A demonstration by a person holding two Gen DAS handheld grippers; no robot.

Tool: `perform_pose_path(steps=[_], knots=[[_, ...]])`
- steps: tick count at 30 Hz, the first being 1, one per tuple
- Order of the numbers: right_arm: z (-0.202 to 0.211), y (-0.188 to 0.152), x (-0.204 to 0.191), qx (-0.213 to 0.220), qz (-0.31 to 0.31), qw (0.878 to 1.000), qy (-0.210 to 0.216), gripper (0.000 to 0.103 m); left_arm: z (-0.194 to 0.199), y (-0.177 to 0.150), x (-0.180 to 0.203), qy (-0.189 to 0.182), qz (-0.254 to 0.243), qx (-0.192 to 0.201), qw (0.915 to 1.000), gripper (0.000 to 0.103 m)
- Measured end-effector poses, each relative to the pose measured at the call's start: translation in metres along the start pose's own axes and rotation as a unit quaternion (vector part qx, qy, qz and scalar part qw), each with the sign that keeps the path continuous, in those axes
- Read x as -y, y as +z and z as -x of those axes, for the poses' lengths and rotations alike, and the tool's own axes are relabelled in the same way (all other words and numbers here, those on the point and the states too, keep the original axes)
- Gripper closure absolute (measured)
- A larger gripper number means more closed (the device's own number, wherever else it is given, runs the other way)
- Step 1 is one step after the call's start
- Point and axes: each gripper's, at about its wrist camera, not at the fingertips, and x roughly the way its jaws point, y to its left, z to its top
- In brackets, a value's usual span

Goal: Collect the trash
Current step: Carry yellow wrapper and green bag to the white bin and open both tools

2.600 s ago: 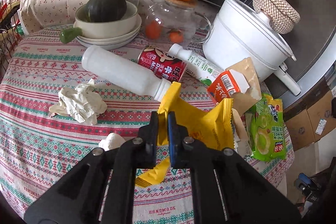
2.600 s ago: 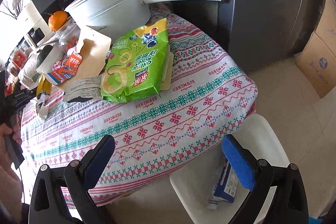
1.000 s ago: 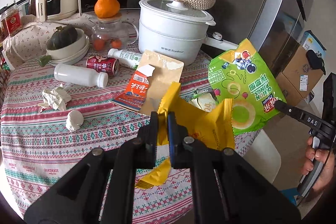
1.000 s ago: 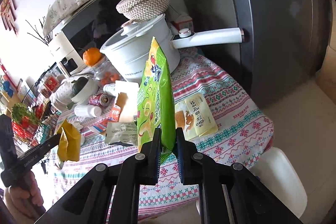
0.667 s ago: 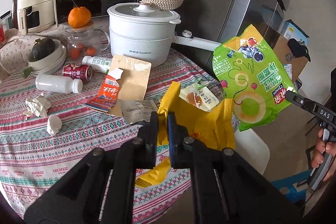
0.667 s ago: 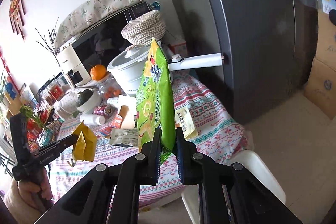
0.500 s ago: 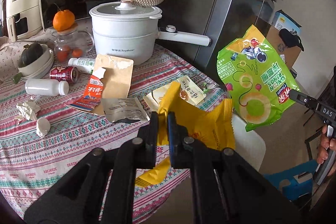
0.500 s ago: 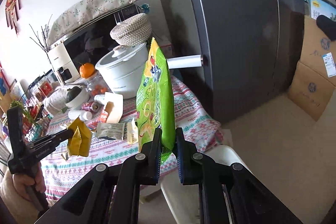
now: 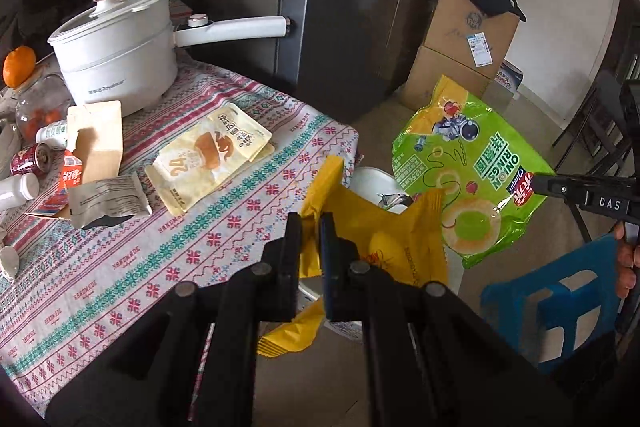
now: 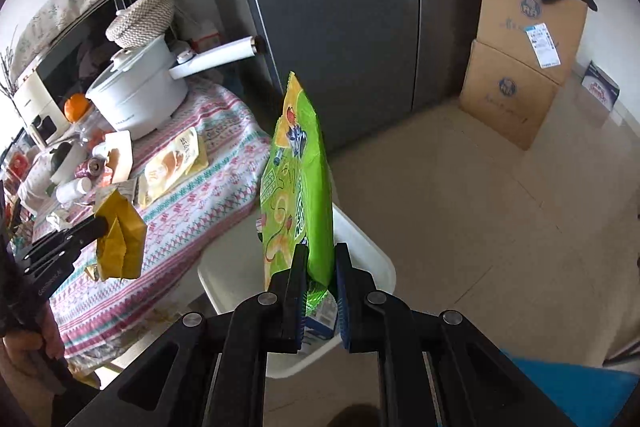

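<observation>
Trash bin [image 10: 372, 259] mostly hidden behind green bag [image 10: 298, 179].

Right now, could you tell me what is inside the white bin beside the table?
In the white bin, a blue-and-white carton shows at the bottom. The green onion-ring bag in the right gripper covers most of the rest.

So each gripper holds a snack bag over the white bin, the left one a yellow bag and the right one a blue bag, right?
Not quite: the right gripper holds a green bag, not blue, as the right wrist view shows. The left gripper does hold a yellow bag, over the white bin.
</observation>
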Motion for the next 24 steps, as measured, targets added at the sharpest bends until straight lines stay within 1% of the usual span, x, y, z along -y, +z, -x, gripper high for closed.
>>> perform_pose_path(steps=[3, 6, 9, 15, 21, 22, 24], knots=[[-0.012, -0.005, 0.008, -0.031, -0.013, 0.999, -0.008, 0.09, -0.018, -0.005, 0.02, -0.002, -0.022, -0.012, 0.9997, 0.093], [-0.024, -0.008, 0.009, -0.056, -0.013, 0.998, -0.013, 0.09, -0.036, -0.01, 0.032, -0.003, -0.038, -0.025, 0.999, 0.093], [-0.04, -0.014, 0.007, -0.085, -0.007, 0.996, -0.011, 0.09, -0.045, -0.008, 0.034, -0.005, -0.027, -0.031, 0.9991, 0.093], [-0.075, -0.022, 0.002, -0.134, -0.018, 0.99, 0.026, 0.09, -0.045, 0.001, 0.026, 0.001, -0.008, -0.026, 0.9996, 0.092], [-0.104, -0.019, -0.01, -0.161, -0.028, 0.985, 0.059, 0.09, -0.048, -0.002, 0.018, 0.01, -0.004, -0.033, 0.9994, 0.092], [-0.108, -0.018, -0.012, -0.165, -0.032, 0.983, 0.069, 0.089, -0.049, -0.002, 0.018, 0.011, -0.005, -0.033, 0.9994, 0.092], [-0.116, -0.018, -0.017, -0.169, -0.042, 0.98, 0.095, 0.083, -0.049, -0.002, 0.017, 0.011, -0.006, -0.035, 0.9993, 0.092]])
